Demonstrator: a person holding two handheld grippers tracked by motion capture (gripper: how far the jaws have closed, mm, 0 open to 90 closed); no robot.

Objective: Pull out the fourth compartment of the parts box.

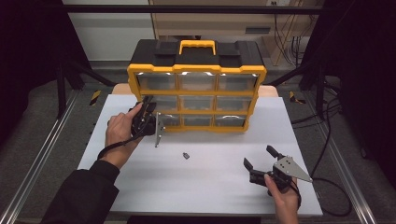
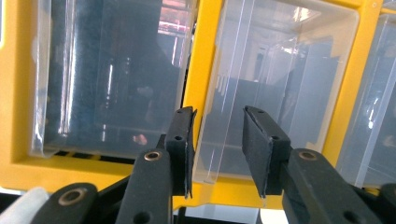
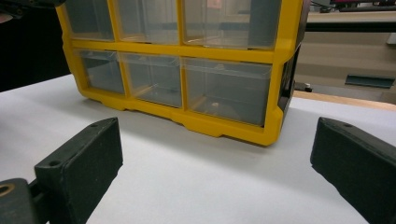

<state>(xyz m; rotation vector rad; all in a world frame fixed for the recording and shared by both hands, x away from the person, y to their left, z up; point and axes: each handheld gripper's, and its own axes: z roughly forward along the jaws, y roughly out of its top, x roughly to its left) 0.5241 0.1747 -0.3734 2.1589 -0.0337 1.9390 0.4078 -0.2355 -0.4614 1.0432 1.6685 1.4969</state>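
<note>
- High view shows a white desk with a pale wooden strip along its far edge, and grey floor with metal rails on both sides.
- Behind the desk there are a light wall, wooden furniture and some hanging cables; dark frame posts stand at the left and at the right.
- A yellow and black organizer stands upright at the middle of the far edge of the desk. It has a yellow handle on top and three rows of clear drawers.
- A small dark part lies alone on the desk, in front of the organizer and well apart from both claws.
- The left hand, in a dark sleeve, holds the left claw at the lower left corner of the organizer.
- In the left gripper view the left claw is partly open, with its jaws on both sides of the front wall of one clear drawer. If the pads already press it, I cannot tell.
- The right hand is near the front right corner of the desk. The right claw is released, its jaws wide apart, low over the bare desk and pointing to the organizer.
</note>
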